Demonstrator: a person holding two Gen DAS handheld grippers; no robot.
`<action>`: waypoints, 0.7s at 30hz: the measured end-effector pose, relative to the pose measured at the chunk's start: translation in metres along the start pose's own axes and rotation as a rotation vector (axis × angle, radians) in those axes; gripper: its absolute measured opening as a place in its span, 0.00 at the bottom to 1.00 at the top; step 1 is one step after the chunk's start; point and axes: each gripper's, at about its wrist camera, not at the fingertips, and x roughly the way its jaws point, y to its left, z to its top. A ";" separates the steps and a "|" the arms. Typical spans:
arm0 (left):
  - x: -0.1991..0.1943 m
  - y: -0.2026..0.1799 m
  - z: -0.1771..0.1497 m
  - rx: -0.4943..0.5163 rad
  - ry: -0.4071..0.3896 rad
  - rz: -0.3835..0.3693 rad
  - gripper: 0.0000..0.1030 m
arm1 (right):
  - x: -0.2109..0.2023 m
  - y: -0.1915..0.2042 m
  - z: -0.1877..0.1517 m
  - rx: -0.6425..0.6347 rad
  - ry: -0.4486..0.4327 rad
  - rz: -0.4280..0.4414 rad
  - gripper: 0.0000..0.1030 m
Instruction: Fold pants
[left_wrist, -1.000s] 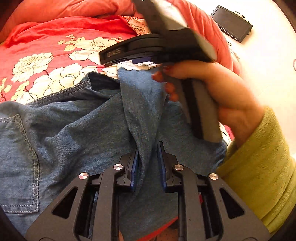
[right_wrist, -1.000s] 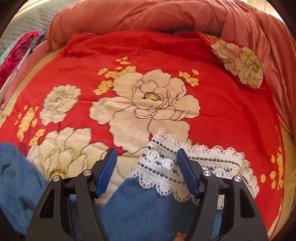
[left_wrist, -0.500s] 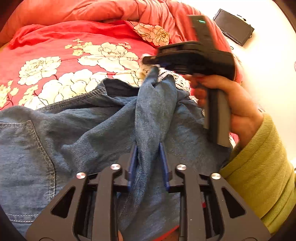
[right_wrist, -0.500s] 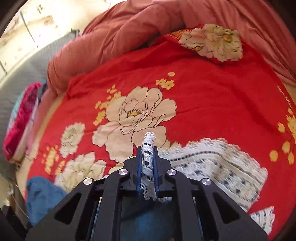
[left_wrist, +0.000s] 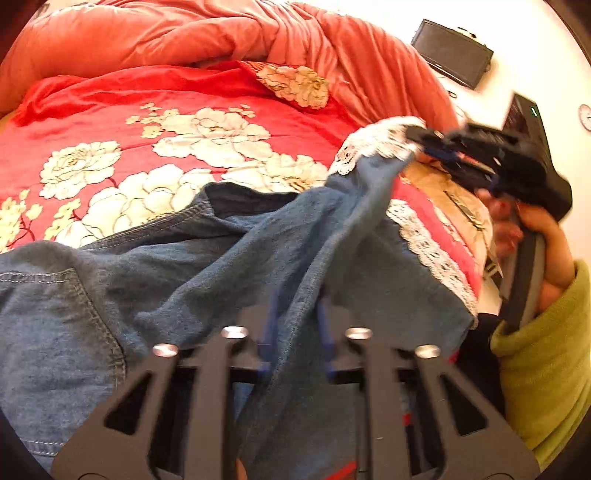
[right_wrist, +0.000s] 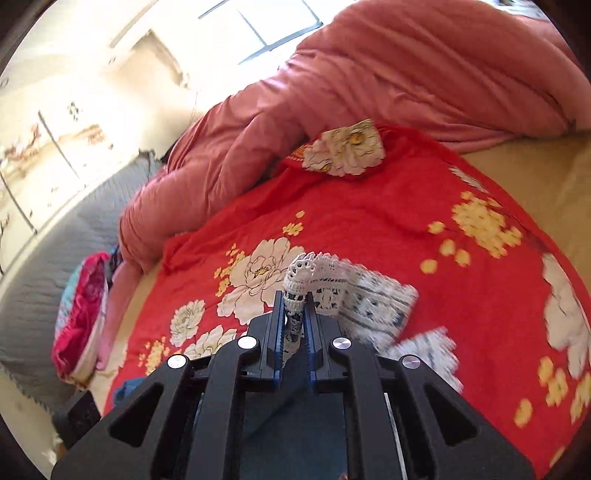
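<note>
denim, faded blue and soft-looking, is what both tools have hold of: the pants (left_wrist: 155, 280) lie spread on the bed with the waistband and a stitched pocket toward the left, while one leg is lifted off the cover. the left gripper (left_wrist: 295, 325) is pinched closed on a ridge of denim partway along that leg, and the right gripper (right_wrist: 293, 317) is clamped tight on the white lace hem (right_wrist: 306, 273), holding it up in the air off to the right. the other lace cuff (left_wrist: 432, 251) lies flat near the bed's edge. to my eye this is the early fold, the raised leg about to be carried across onto its twin. the next move calls for both tools to travel together, keeping the cloth taut between them, then laying hem on hem and seam on seam before letting go. underneath is a red bedspread with big cream flowers (left_wrist: 207, 129), slightly rumpled, and a bunched pink duvet (right_wrist: 424, 74) heaped at the far side. a dark screen (left_wrist: 452, 51) sits on the pale floor beyond, and a grey quilted cover (right_wrist: 55, 258) with bright folded clothes (right_wrist: 83, 314) shows past the bed, near white cupboards.
</note>
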 end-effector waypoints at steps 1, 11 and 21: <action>-0.002 -0.002 0.000 0.012 0.002 0.000 0.07 | -0.009 -0.004 -0.003 0.016 -0.008 0.000 0.08; -0.012 -0.013 -0.002 0.108 -0.007 0.037 0.05 | -0.057 -0.039 -0.061 0.124 0.065 -0.045 0.09; -0.020 -0.020 -0.007 0.149 0.004 0.019 0.01 | -0.067 -0.045 -0.067 0.126 0.056 -0.047 0.09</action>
